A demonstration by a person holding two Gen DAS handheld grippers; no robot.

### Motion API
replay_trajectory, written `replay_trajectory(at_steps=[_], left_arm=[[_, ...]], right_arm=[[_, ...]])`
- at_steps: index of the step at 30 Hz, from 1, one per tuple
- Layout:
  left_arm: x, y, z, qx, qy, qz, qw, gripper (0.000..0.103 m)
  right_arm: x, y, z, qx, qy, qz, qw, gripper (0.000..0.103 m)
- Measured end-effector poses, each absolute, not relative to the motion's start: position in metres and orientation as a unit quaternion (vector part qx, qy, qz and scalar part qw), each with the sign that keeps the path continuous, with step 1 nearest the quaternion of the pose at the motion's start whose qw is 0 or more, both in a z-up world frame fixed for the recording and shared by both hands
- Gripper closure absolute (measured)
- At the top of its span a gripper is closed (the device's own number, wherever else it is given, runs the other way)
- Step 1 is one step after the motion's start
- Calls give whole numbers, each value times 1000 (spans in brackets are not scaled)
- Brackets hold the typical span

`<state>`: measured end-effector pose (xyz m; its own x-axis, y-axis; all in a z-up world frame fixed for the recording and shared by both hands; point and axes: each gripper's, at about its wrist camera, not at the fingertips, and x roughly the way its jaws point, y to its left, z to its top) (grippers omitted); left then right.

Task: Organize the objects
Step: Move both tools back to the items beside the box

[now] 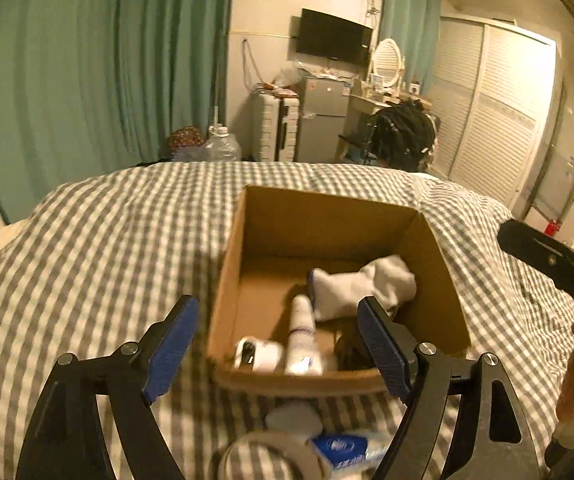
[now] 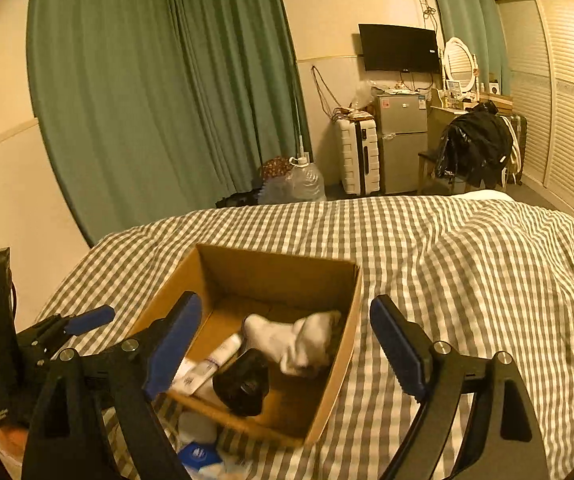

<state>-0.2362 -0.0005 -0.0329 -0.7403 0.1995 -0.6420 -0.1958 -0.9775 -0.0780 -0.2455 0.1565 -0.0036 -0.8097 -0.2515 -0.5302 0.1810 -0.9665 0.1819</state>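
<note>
An open cardboard box (image 1: 327, 220) (image 2: 279, 268) sits on a grey-checked bedspread (image 1: 107, 240). In it lie a white cloth bundle (image 1: 367, 284) (image 2: 299, 340), a white tube (image 1: 303, 332) (image 2: 223, 354), a small white item (image 1: 257, 354) and a black object (image 2: 243, 384). Just before the box's near wall lie a white round thing (image 1: 293, 418) and a blue packet (image 1: 341, 448) (image 2: 199, 454). My left gripper (image 1: 279, 302) is open above the box's near edge, nothing between its pads. My right gripper (image 2: 287, 298) is open over the box from its right side, also empty.
The bed (image 2: 467, 280) stretches right and far of the box. Beyond its far edge are green curtains (image 2: 147, 100), a water jug (image 2: 307, 180), a white suitcase (image 2: 357, 156), a small fridge (image 2: 403, 140), a chair with a black jacket (image 2: 475, 148) and a louvred wardrobe (image 1: 495, 112).
</note>
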Motion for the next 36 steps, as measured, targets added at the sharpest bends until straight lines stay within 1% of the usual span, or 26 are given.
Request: replay_trajectory(at_steps=[5, 12, 19, 27, 32, 36], left_arm=[[-207, -17, -46, -353, -4, 932, 83, 19], [-180, -23, -88, -398, 18, 915, 70, 18], [-160, -22, -102, -419, 24, 903, 96, 18], [-168, -9, -130, -472, 56, 874, 102, 18], [-174, 4, -146, -493, 93, 860, 89, 18], [-180, 7, -154, -505, 104, 853, 81, 18]], right_arm=[[-217, 150, -14, 299, -50, -946, 117, 17], [-197, 137, -48, 343, -35, -930, 130, 17], [-188, 132, -86, 393, -23, -910, 127, 17], [-187, 135, -96, 407, -26, -904, 127, 17], [-188, 135, -98, 412, -28, -902, 126, 17], [-188, 133, -99, 414, -25, -901, 126, 17]])
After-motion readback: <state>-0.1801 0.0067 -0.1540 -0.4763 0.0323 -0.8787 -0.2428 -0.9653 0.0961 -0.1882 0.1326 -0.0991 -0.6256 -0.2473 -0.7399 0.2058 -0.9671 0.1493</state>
